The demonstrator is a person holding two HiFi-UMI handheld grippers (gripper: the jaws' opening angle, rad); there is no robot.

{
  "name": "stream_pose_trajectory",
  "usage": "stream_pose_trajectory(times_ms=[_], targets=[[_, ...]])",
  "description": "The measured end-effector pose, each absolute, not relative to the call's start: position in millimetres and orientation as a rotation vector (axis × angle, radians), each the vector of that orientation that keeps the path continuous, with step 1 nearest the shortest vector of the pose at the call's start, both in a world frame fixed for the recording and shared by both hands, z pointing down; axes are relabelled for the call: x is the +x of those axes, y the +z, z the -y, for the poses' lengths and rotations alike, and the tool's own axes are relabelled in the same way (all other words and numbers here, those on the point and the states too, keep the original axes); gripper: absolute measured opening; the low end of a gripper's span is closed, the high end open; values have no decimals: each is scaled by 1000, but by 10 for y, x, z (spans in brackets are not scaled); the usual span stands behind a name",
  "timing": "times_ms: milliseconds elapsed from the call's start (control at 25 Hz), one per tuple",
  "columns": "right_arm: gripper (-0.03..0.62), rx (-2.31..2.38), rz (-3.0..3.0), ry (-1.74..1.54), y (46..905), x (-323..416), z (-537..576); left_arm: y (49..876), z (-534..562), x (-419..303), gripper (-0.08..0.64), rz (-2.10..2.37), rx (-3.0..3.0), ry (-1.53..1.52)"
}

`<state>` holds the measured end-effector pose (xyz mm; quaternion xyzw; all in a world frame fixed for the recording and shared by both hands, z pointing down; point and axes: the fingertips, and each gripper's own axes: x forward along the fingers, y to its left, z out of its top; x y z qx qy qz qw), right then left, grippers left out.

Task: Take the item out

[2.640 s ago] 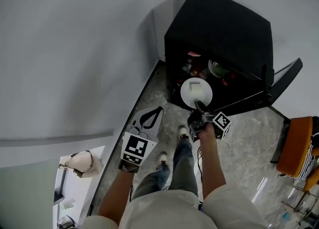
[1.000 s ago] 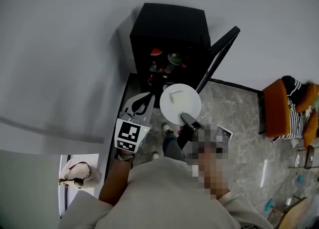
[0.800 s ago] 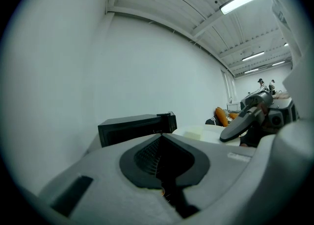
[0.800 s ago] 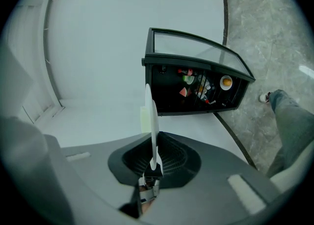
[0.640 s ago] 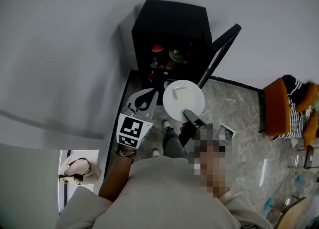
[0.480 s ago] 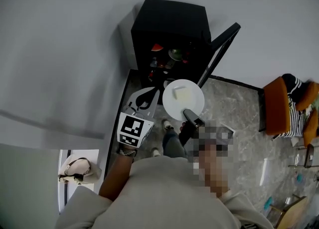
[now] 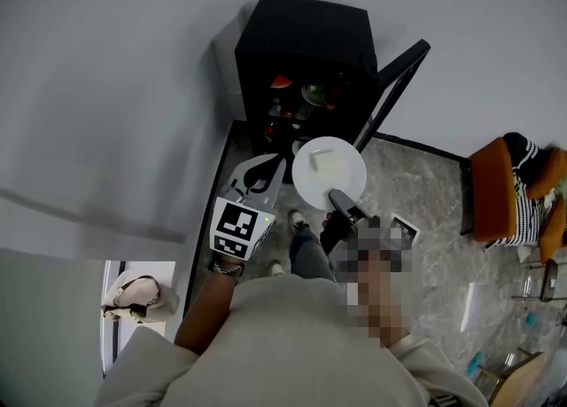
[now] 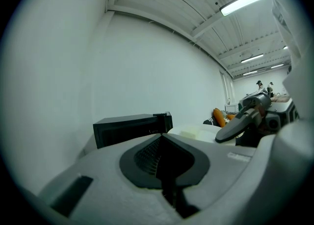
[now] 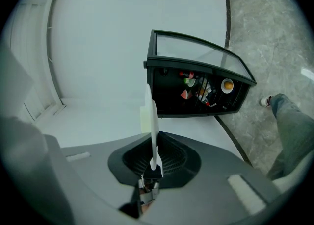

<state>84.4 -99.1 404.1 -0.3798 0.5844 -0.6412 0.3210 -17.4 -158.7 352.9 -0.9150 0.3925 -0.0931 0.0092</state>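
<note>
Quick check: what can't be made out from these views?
Pale block on the plate: too small in head view, edge-on in right gripper view; cannot identify.
Items inside the cabinet: tiny and dark in both.
Orange chair: cut by head view's right edge.

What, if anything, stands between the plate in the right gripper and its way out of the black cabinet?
Nothing visible: the plate, clamped by its rim in the right gripper, is outside the cabinet, whose door stands open.

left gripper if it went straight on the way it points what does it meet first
Most likely the black cabinet, which stands right past the shut tips of the left gripper in its own view. The white plate lies off to the right. Depth is unclear.
</note>
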Motion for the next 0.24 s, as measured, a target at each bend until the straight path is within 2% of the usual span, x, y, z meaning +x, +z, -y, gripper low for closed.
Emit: stream_pose_trajectory(times_ms=[240], targets=[[21,-1000,-1563,-1674,4025,858,1078,3521,1604,-148,5,-1225,-2879,-274]])
